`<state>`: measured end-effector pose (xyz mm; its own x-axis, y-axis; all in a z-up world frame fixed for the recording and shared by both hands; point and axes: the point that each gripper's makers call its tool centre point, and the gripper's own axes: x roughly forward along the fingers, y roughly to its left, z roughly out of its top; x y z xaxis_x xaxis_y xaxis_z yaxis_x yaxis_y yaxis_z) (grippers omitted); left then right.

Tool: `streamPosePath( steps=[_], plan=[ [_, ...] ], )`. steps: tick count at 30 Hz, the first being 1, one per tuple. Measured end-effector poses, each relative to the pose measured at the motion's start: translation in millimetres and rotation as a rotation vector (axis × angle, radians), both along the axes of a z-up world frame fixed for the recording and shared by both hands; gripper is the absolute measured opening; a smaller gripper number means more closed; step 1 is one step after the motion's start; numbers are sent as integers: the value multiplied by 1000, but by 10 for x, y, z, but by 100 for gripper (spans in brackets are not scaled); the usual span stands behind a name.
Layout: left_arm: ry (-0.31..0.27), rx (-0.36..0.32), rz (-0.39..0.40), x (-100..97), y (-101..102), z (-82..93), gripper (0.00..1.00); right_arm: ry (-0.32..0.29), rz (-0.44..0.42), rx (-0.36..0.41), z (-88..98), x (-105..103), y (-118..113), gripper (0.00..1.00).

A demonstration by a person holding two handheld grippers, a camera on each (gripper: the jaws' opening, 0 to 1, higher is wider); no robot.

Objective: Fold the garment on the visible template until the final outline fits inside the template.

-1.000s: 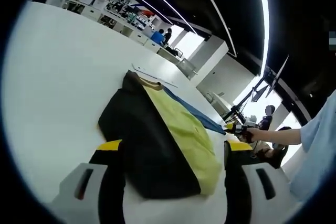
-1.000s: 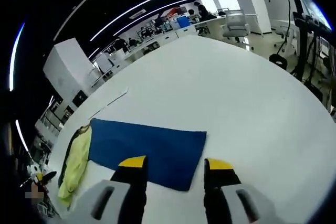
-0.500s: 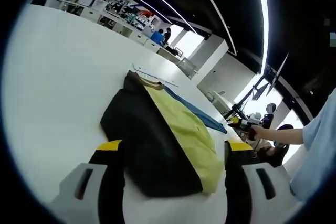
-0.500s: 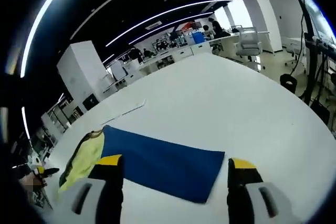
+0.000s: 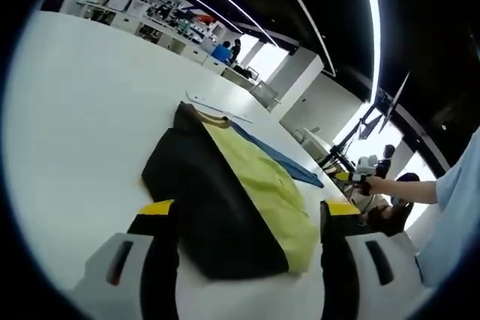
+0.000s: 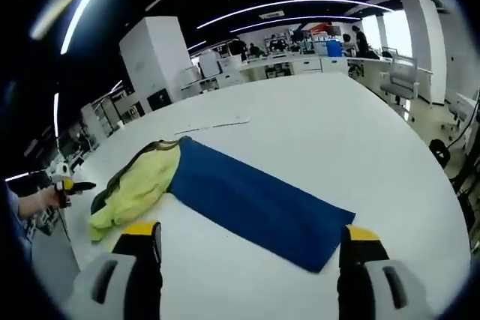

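Observation:
A folded black and yellow-green garment (image 5: 225, 200) lies on the white table (image 5: 75, 110), its near end between the jaws of my open left gripper (image 5: 247, 211). Behind it the flat blue template (image 5: 279, 160) stretches away. A hand holds my right gripper (image 5: 360, 179) beyond the template's far end. In the right gripper view the blue template (image 6: 255, 204) runs slantwise, with the bunched garment (image 6: 139, 181) at its left end, mostly off the blue. My right gripper (image 6: 251, 231) stands wide open above the table near the template's long side, with nothing between its jaws. The left gripper (image 6: 67, 183) shows at far left.
A thin white strip (image 6: 217, 124) lies on the table past the garment's collar end, also seen in the left gripper view as a strip (image 5: 221, 112). Bare white tabletop (image 6: 315, 125) surrounds the template. Desks, chairs and people stand far behind.
The right gripper's jaws have spread much wider and its view has swung, so the whole template and garment now show. In the left gripper view the right gripper has backed off the template's end.

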<state>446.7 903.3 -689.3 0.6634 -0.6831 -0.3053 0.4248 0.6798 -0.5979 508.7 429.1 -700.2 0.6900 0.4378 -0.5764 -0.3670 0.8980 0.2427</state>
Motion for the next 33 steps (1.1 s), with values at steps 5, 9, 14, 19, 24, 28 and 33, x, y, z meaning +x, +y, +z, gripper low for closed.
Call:
streamPosePath(
  steps=[5,9,14,19,24,28,33],
  plan=[
    [21,35,-5,-91,11,-85,69,-24,15,17,78,-9,71,100],
    [28,111,-36,-231,-2,-228,66,-39,25,41,145,-80,204,100],
    [36,118,-57,-369,-77,-306,61,-40,53,35,189,-200,337,99],
    [58,74,-18,-417,-96,-360,60,-48,63,52,246,-295,416,99],
    [102,18,33,-463,-77,-440,58,-50,74,56,253,-397,486,99],
    [115,15,55,-488,-26,-461,57,-43,80,58,244,-460,516,98],
    [142,-16,63,-487,-3,-493,44,-47,72,80,261,-525,579,97]
  ],
)
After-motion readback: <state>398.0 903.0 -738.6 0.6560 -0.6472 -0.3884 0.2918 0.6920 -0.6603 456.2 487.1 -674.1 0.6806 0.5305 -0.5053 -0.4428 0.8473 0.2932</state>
